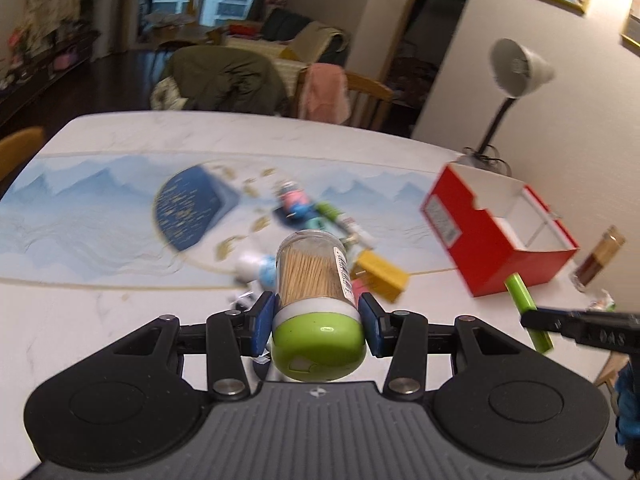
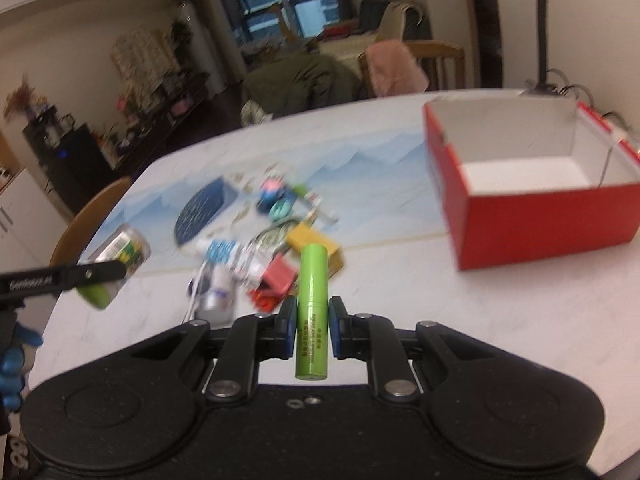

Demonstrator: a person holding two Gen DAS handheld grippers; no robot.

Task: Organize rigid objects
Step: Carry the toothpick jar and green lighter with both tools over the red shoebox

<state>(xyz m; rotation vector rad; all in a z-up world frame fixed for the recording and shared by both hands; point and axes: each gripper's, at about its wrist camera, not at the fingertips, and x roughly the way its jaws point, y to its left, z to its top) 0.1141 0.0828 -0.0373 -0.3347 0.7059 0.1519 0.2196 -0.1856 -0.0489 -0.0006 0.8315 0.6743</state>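
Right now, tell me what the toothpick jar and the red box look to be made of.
Toothpick jar: clear, glossy plastic or glass, since the sticks show through; the green cap looks like shiny plastic. Red box: likely cardboard, with thin folded walls, matte red outside and white inside.

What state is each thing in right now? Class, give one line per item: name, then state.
Left gripper: shut on the toothpick jar.
Toothpick jar: full, green cap on, held off the table.
Right gripper: shut on the green tube.
Green tube: capped, held off the table.
Red box: open, nothing visible inside.
Desk lamp: looks unlit.
Pile of small items: loose on the table, blurred.
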